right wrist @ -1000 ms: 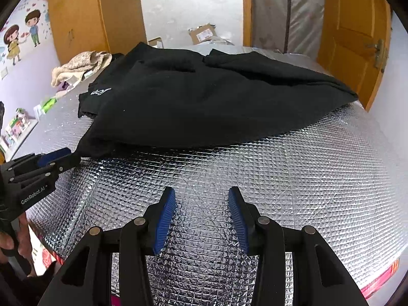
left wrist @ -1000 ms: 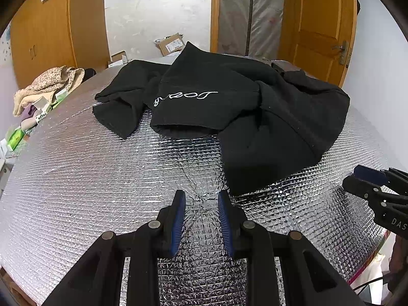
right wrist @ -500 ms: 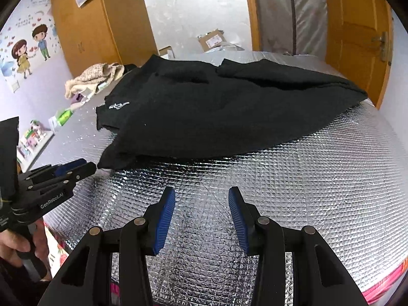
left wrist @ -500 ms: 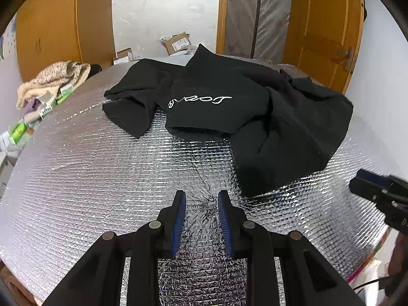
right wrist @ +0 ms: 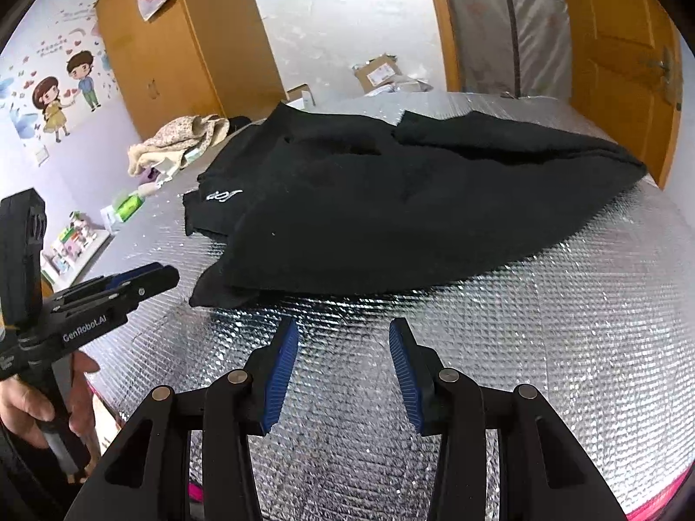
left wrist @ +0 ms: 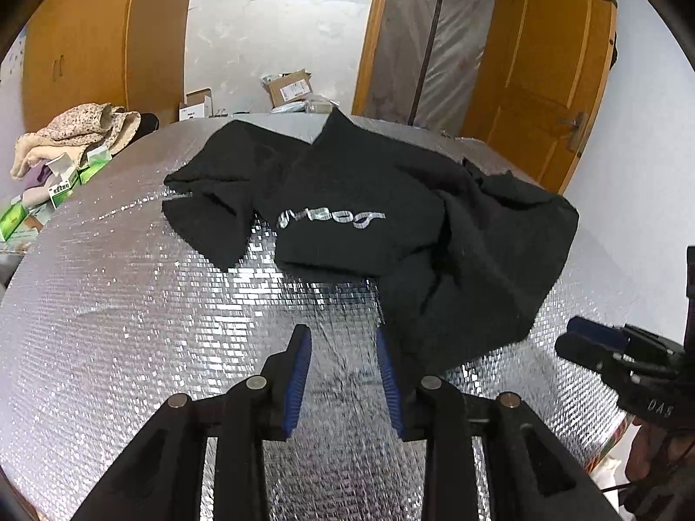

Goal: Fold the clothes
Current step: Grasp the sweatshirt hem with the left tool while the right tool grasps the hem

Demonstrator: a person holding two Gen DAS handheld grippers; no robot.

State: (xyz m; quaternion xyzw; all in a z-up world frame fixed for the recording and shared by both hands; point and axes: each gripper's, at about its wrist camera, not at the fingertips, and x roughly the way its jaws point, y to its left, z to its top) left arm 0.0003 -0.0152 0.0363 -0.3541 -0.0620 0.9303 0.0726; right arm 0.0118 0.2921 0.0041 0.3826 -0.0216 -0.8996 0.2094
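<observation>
Black garment (left wrist: pixel 391 225) lying crumpled in a heap on the silver quilted desk (left wrist: pixel 130 325), lettering up, not yet spread. Left gripper (left wrist: pixel 343 373) hovering just short of the near hem, jaws opening, nothing between them. Right gripper (right wrist: pixel 343 369) poised over bare foil near the cloth's front edge, jaws wide and empty. Step in hand, by the look of it: reaching for a first hold. Next: pinch two edges or corners and pull flat before folding.
</observation>
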